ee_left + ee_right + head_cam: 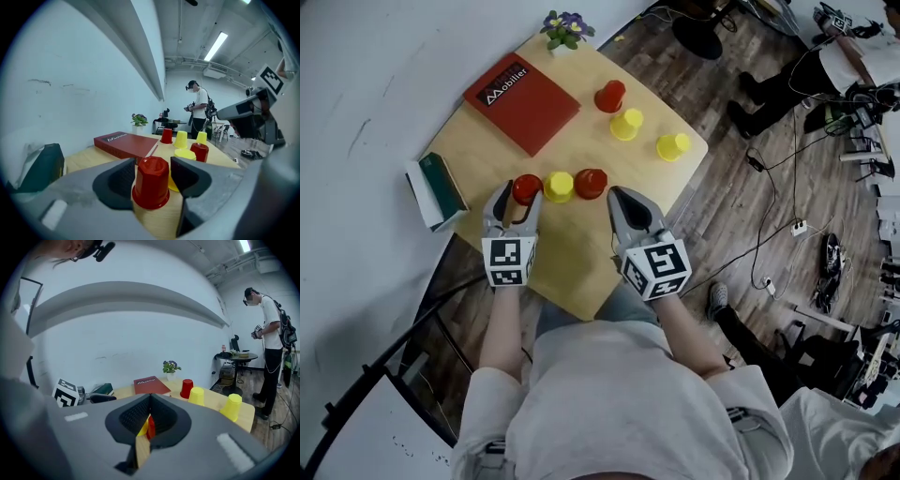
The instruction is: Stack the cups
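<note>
Three upside-down cups stand in a row near the table's front. They are a red cup, a yellow cup and another red cup. My left gripper is shut on the leftmost red cup, which stands upright on the wood with a pad against each side near its top. My right gripper is shut and holds nothing, its tip just right of the row. Through its closed jaws only a sliver of yellow and red shows. Farther back stand a red cup and two yellow cups.
A red book lies at the back left, with a small potted plant behind it. A dark green box sits at the table's left edge. The table ends close to the person's body. Another person stands across the room.
</note>
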The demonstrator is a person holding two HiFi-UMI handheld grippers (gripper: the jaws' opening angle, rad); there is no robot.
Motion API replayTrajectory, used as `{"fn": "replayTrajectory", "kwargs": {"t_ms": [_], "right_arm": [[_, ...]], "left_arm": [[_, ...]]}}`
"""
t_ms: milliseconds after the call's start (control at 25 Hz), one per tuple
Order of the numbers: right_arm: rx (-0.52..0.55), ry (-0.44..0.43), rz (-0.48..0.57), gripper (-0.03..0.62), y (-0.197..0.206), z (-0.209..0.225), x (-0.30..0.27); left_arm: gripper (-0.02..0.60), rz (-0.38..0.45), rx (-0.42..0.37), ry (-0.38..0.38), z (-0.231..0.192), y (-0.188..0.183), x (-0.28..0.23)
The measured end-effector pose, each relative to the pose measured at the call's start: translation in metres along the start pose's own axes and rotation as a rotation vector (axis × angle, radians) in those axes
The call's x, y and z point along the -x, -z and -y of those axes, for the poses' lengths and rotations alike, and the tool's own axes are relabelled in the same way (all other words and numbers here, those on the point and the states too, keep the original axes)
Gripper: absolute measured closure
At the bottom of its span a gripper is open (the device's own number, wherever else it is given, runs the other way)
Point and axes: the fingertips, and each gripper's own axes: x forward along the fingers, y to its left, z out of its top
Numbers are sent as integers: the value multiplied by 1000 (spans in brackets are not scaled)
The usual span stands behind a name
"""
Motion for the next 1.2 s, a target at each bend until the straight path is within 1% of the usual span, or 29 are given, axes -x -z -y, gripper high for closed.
{"fn": "replayTrajectory", "kwargs": {"t_ms": [120,160,280,320,440,600,680,760,880,1000,1120,1200], "right_arm": [[-13,22,14,589,-2,6,4],[-16,29,18,591,-4,9,5],[-20,45,23,589,-5,17,4],[-21,50,22,591,-5,20,3],[-31,68,13,589,-3,31,-4],[-64,110,-14,589,-1,57,-23],[-87,131,-37,580,2,75,-34],[-104,152,-65,528,7,95,-46],[-96,183,-113,448,20,121,-65],[-102,186,-165,376,35,139,-87],[-109,179,-187,344,45,153,-105],[-95,186,-195,335,48,162,-116]], "left_arm": [[354,57,17,-17,-4,-18,17],[391,79,21,-27,-6,-25,23],[537,143,33,-58,-7,-46,43],[576,161,39,-61,-6,-51,49],[578,198,49,-51,1,-64,65],[578,216,42,-47,8,-73,85],[578,221,53,-48,13,-74,91],[578,223,76,-57,17,-72,95],[578,219,96,-80,20,-69,101],[578,213,107,-107,18,-70,104],[578,210,116,-131,16,-70,103],[578,207,120,-144,15,-68,102]]}}
